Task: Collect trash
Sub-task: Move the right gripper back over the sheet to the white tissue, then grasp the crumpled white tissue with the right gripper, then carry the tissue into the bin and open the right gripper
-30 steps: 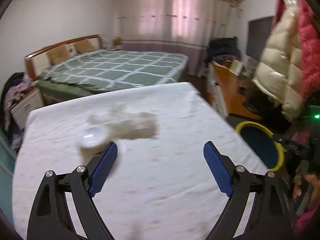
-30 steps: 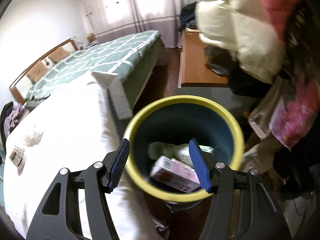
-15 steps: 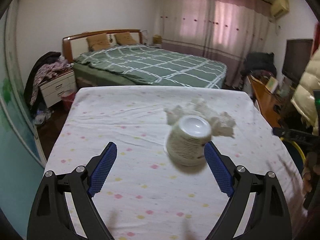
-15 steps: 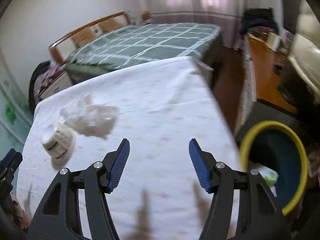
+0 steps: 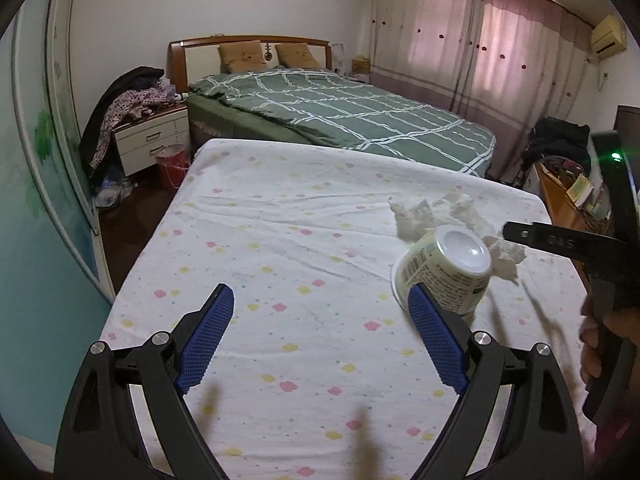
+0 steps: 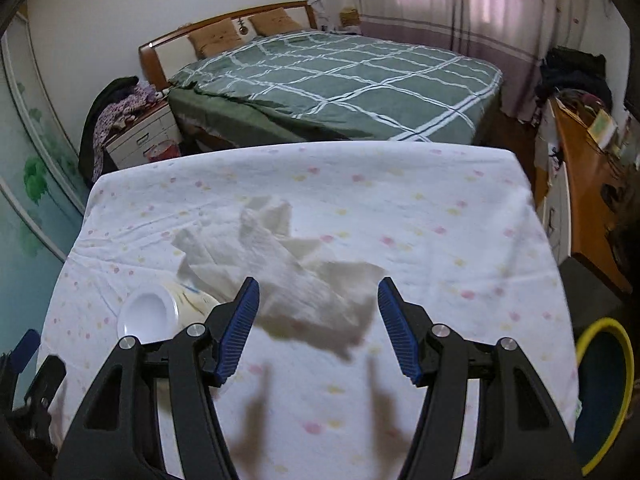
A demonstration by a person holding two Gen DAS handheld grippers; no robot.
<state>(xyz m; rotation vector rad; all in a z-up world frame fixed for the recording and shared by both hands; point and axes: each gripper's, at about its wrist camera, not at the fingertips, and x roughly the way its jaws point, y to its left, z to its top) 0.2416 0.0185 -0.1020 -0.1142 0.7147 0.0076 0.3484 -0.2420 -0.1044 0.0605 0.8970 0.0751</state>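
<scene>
A cream paper cup (image 5: 444, 276) lies on its side on the white spotted tablecloth (image 5: 280, 240), its white bottom facing me. It rests just beyond the right finger of my left gripper (image 5: 320, 320), which is open and holds nothing. Crumpled white tissue (image 5: 460, 216) lies behind the cup. In the right wrist view the tissue (image 6: 288, 264) spreads just ahead of my right gripper (image 6: 318, 312), which hovers open above it, pads apart from it. The cup (image 6: 160, 312) lies left of that gripper's left finger.
A dark bin with a yellow rim (image 6: 624, 360) stands off the table's right side on the floor. A green checked bed (image 5: 340, 112) lies beyond the table, a nightstand (image 5: 152, 140) at the left, and a wooden desk (image 6: 588, 208) at the right. A person's hand (image 5: 600, 340) holds the right gripper's handle.
The right gripper swung from above the bin, back over the table, to the tissue. The left gripper's view swung left, so the cup now lies by its right finger.
</scene>
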